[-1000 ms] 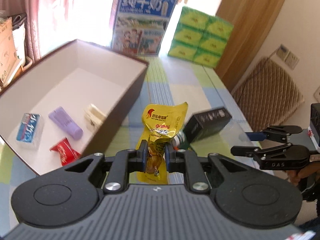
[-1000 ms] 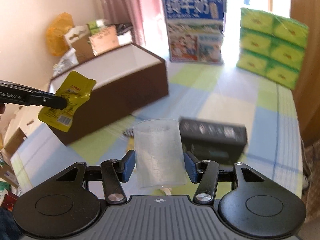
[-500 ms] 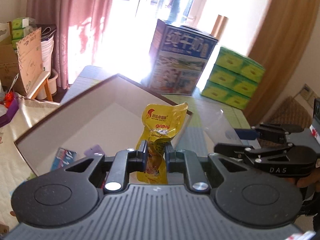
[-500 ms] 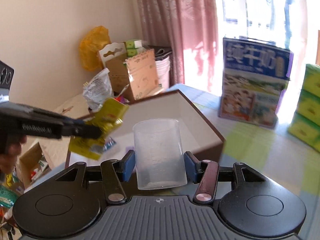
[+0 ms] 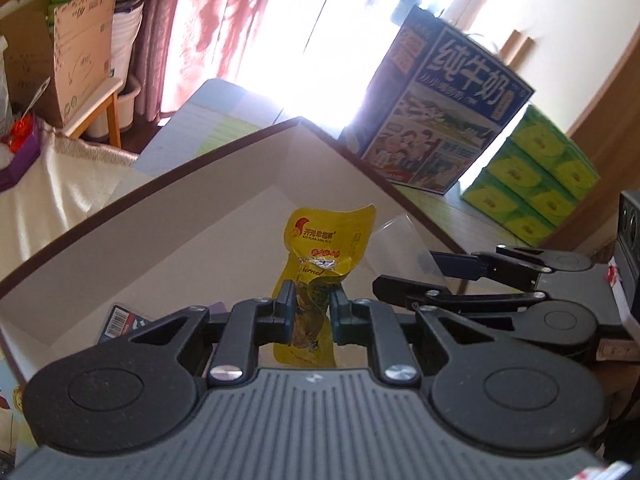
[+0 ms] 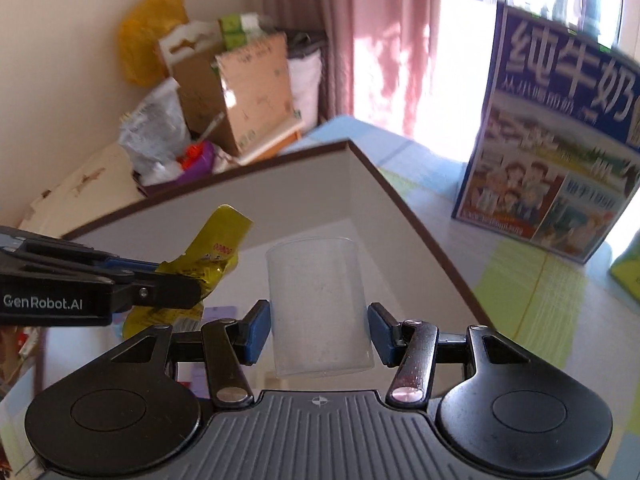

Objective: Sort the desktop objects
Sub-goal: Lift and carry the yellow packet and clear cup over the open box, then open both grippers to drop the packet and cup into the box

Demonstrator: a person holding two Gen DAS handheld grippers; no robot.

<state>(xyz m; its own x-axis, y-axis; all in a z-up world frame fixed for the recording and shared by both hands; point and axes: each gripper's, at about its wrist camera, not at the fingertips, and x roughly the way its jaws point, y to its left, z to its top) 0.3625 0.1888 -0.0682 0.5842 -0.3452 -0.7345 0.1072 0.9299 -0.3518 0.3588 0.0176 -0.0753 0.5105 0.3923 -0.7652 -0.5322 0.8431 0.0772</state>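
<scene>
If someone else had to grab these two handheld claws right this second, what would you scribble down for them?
Left gripper: shut on the yellow foil snack packet, held above the open brown cardboard box with the pale inside.
Right gripper: shut on the clear plastic cup, upright, also over the box.
Done: both items are picked up and at the box; a barcoded packet already lies inside.
Left: lower and release the snack packet and cup into the box, probably one at a time since the grippers sit close together. Whether anything remains on the table cannot be seen from here.

Left tongs pinch yellow snack packet above brown box.
</scene>
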